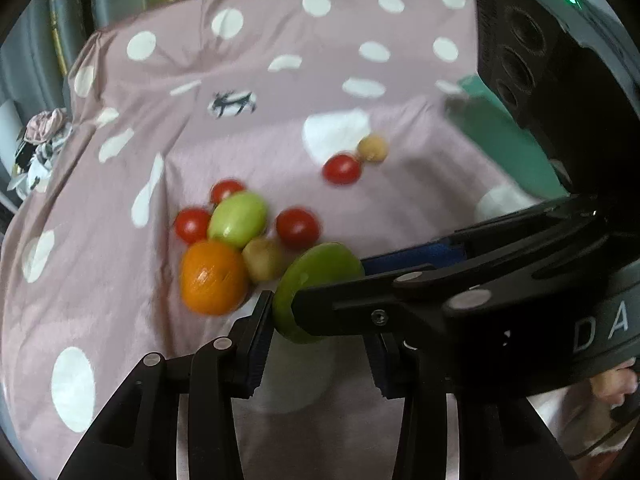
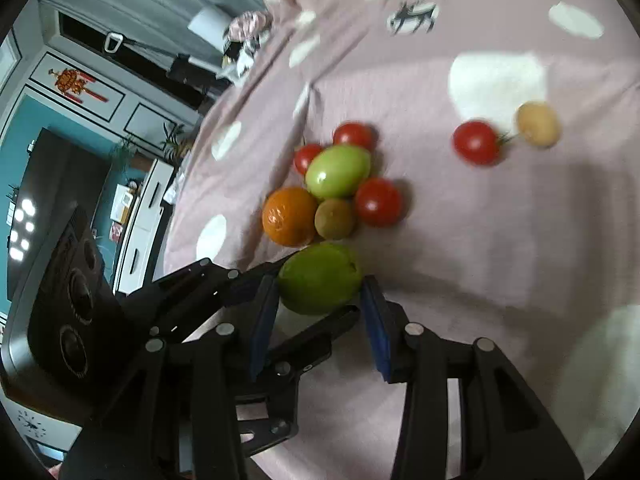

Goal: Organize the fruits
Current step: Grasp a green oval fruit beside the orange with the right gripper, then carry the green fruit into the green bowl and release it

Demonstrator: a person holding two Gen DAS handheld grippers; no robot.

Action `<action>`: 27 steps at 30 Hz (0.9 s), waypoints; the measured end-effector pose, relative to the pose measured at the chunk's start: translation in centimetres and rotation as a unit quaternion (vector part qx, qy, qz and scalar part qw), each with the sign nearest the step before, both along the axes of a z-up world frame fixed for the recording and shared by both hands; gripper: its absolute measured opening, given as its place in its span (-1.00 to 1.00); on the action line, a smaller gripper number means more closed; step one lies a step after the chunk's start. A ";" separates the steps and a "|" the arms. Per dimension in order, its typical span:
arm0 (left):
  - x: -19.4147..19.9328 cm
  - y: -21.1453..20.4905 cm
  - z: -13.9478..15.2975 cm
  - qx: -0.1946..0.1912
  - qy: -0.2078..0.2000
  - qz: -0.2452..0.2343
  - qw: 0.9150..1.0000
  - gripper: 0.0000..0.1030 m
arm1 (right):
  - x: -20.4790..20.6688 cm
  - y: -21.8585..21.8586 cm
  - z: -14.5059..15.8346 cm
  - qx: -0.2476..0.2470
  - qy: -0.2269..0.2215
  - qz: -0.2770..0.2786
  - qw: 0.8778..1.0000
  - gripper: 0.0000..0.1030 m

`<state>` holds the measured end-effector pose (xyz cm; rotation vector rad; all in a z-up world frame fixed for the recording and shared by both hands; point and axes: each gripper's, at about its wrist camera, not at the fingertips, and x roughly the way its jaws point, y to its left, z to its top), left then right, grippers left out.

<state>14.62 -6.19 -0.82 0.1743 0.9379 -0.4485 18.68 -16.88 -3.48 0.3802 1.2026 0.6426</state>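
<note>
A big pink cloth [image 1: 248, 80] with white dots covers the whole soft surface. One white dot has a little dark deer [image 2: 414, 16] drawn on it. Grey curtains [image 1: 28, 52] hang behind the cloth. Far off in the room there is a blue wall [image 2: 40, 120] with white cupboards [image 2: 80, 92] above it. A red and gold ornament [image 2: 74, 84] hangs on one cupboard door. A dark flat screen [image 2: 52, 184], maybe a TV, stands near a white low cabinet [image 2: 148, 220]. Green plants [image 2: 172, 140] sit on top.
</note>
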 end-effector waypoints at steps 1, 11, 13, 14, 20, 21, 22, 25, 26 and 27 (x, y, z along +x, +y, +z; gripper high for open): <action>-0.1 -0.5 0.6 -0.005 -0.005 -0.004 1.000 -0.18 | -0.2 -0.7 0.6 0.003 -0.007 -0.006 1.000 -0.18; 1.4 -13.5 5.6 -0.066 -0.031 -0.098 0.992 -0.18 | -2.5 -15.5 6.2 0.014 -0.087 -0.155 0.984 -0.17; 1.6 -16.6 5.5 -0.072 -0.025 -0.120 0.990 -0.18 | -3.2 -18.8 6.1 0.012 -0.083 -0.196 0.977 -0.19; 1.4 -18.3 5.7 -0.070 -0.035 -0.134 0.988 -0.18 | -3.7 -20.2 6.2 0.016 -0.088 -0.212 0.973 -0.20; 1.2 -24.6 6.6 -0.072 -0.028 -0.184 0.980 -0.18 | -6.4 -27.1 7.0 0.032 -0.106 -0.279 0.954 -0.20; 1.5 -25.4 6.3 -0.066 -0.024 -0.188 0.980 -0.18 | -6.6 -27.7 6.7 0.034 -0.101 -0.287 0.952 -0.19; 1.4 -26.0 5.9 -0.061 -0.020 -0.190 0.980 -0.18 | -6.7 -28.3 6.2 0.030 -0.090 -0.295 0.951 -0.20; 0.9 -27.0 4.5 -0.052 -0.021 -0.182 0.982 -0.18 | -7.0 -28.3 5.8 -0.008 -0.083 -0.299 0.951 -0.18; 0.9 -27.1 4.1 -0.054 -0.016 -0.180 0.982 -0.18 | -7.3 -27.8 6.0 -0.019 -0.086 -0.298 0.951 -0.17; 0.9 -27.3 3.9 -0.051 -0.010 -0.179 0.983 -0.17 | -7.5 -27.7 6.1 -0.026 -0.089 -0.295 0.951 -0.18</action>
